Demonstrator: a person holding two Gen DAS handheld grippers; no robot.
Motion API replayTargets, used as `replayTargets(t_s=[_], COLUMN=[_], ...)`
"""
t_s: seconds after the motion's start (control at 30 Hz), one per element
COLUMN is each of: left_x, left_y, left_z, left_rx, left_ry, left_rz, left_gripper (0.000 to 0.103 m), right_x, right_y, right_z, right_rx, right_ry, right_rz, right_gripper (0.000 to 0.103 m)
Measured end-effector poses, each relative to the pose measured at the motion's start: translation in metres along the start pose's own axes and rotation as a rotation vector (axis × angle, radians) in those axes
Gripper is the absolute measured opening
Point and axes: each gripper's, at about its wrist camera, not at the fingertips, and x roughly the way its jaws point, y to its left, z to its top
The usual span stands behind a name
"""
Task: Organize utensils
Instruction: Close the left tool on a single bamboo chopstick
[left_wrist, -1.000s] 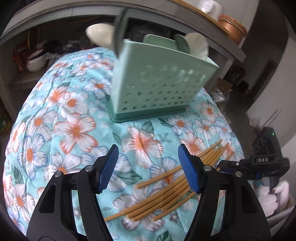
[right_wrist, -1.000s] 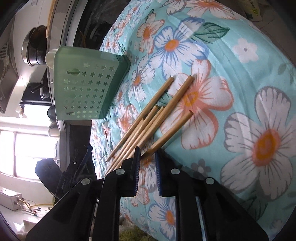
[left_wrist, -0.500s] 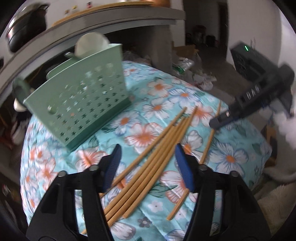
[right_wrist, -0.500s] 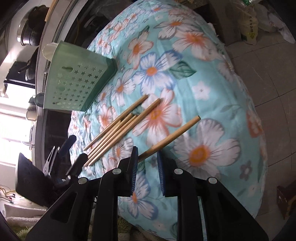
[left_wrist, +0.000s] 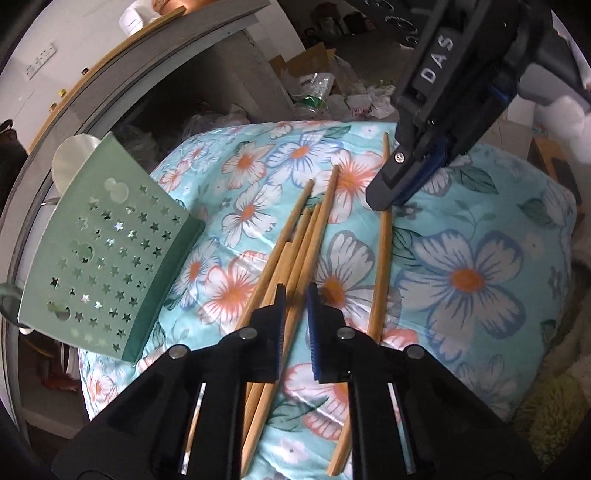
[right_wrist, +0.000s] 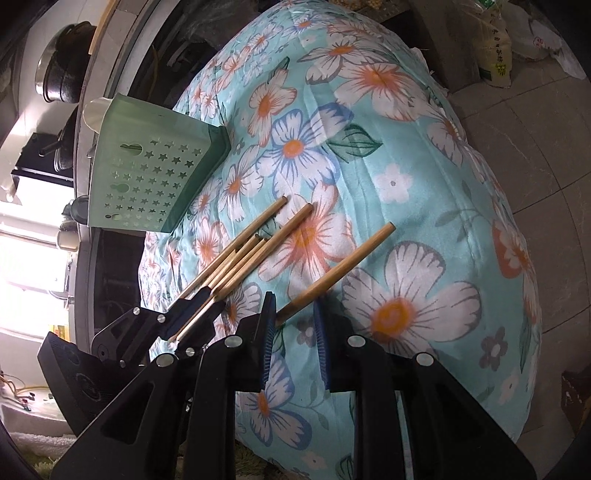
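Observation:
Several wooden chopsticks lie bundled on the floral cloth. My left gripper straddles the bundle low down, its jaws closing, pads pressing on the sticks between them. The right wrist view shows the same left gripper clamped on the bundle. One chopstick lies apart to the right. My right gripper stands over its near end, jaws slightly apart, and the stick touches only the left pad. The left wrist view has that right gripper crossing the lone chopstick. A green star-pierced holder stands at left.
The floral cloth covers a rounded table that drops off to a tiled floor at right. White spoons stick out of the holder. A counter with pots runs behind it. Bags litter the floor beyond.
My left gripper rolled, swung over the chopstick bundle, and its jaws narrowed from wide open onto the sticks. The right gripper drew one chopstick away from the bundle and loosened slightly.

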Motion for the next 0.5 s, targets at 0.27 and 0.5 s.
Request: replayTargets(t_s=[0.27,0.5], left_x=[0.011,0.008], left_y=[0.003,0.033], left_z=[0.006,0.003], left_rx=[0.023,-0.117], left_ry=[-0.005,-0.001], left_rz=[0.006,-0.035], left_gripper=[0.007,0.006], right_x=[0.000,0.001], right_y=[-0.003,-0.001], right_z=[0.003,0.006], right_rx=[0.006,-0.003], right_ry=[-0.005,-0.010], right_rz=[0.014,0.011], right_gripper=[0.020,0.020])
